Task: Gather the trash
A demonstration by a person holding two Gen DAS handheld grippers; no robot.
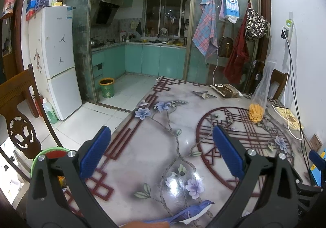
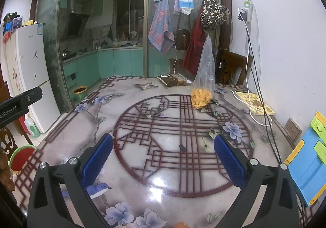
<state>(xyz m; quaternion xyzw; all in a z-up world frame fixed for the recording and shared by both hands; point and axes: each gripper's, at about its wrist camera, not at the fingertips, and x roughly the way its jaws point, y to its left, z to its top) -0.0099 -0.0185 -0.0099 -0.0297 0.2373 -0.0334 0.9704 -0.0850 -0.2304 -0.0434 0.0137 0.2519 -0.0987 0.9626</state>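
Both tongs stand spread and hold nothing: your left gripper (image 1: 161,150) hovers over the near left part of the table (image 1: 163,109), your right gripper (image 2: 163,158) over the round lattice pattern in the middle.

The trash, as far as I can judge, lies in three places; a small dark scrap (image 2: 182,148) sits on the glossy top just ahead of your right gripper, between its fingers; a clear bag (image 2: 203,83) with yellow pieces stands upright further back; a brown wrapper (image 2: 174,79) lies flat near the far edge, just beside the bag.

Take the scrap first with the right gripper, since it is nearest; it is tiny and low on a slick surface, so bring the pads right down to the table, one on each side, and close slowly, or it may skid away; tilt the fingertips down so they meet at the tabletop.

For the bag, pinch the gathered neck, not the loose belly; keep clear of the cables (image 2: 262,109) on the right; a green-rimmed bin (image 2: 22,156) beside the table's left edge looks the likely drop point.
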